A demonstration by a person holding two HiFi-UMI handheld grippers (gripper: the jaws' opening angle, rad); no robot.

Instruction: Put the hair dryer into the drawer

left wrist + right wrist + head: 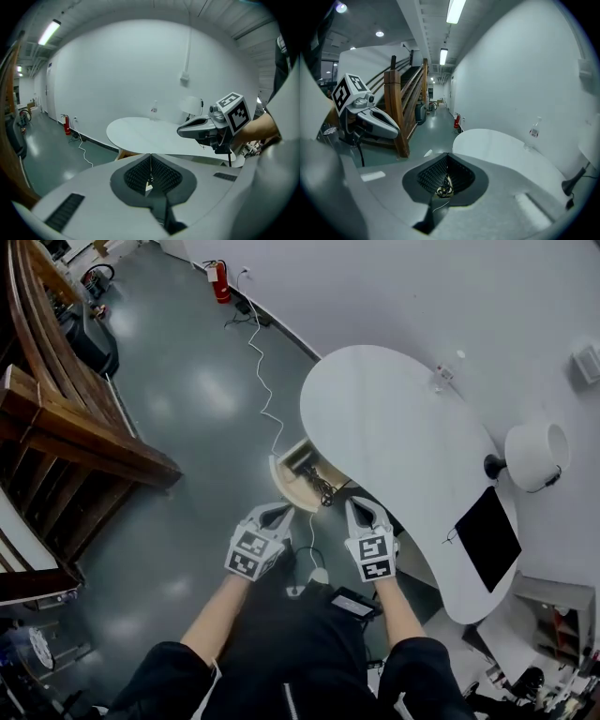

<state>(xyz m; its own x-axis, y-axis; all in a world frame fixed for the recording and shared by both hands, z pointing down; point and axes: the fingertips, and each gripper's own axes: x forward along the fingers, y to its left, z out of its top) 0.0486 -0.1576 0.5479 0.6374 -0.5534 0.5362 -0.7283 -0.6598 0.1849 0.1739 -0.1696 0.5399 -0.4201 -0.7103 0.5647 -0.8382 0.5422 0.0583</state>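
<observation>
We hold the left tongs (280,511) and right tongs (355,503) shut and empty, with the open drawer (282,475), apparently already containing the corded hair dryer (320,487), just ahead between them.

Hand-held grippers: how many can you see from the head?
2. The left hand-held gripper is just below the open drawer; the right hand-held gripper is by the white table. None seems hidden.
</observation>
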